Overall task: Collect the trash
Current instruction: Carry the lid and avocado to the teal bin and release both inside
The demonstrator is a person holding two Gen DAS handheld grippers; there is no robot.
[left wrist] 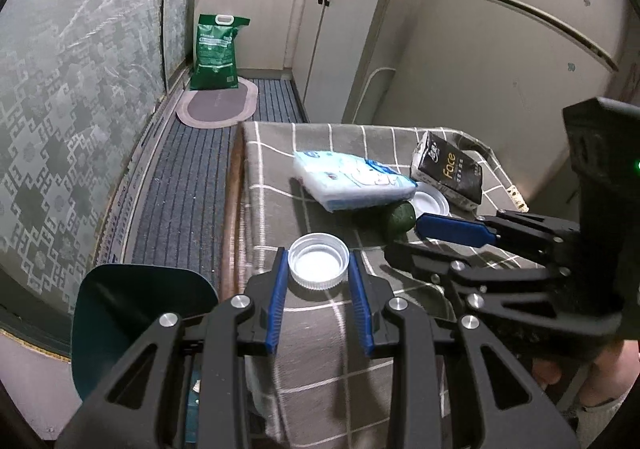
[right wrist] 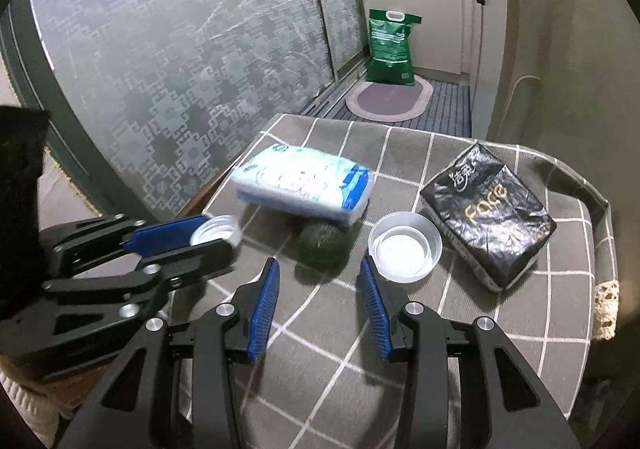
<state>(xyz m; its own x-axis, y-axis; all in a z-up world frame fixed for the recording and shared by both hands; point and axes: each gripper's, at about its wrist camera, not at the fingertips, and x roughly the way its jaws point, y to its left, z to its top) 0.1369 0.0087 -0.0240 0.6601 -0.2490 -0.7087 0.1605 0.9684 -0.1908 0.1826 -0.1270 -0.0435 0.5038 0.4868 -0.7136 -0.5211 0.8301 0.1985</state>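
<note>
My left gripper [left wrist: 319, 264] is shut on a white plastic lid [left wrist: 319, 261], held by its rim just above the checked tablecloth [left wrist: 280, 185]; it also shows in the right wrist view [right wrist: 216, 235]. My right gripper [right wrist: 318, 277] is open and empty over the table, its fingers [left wrist: 452, 229] near a dark green avocado [right wrist: 323, 245]. A second white lid [right wrist: 405, 252] lies just beyond its right finger. A blue-and-white tissue pack [right wrist: 304, 183] and a black "Face" tissue pack [right wrist: 490, 213] lie further back.
A dark green bin [left wrist: 140, 321] stands on the floor left of the table. Frosted glass doors [left wrist: 72, 97] run along the left. A green sack [left wrist: 216, 53] and oval mat [left wrist: 218, 109] lie on the striped floor by white cabinets [left wrist: 340, 33].
</note>
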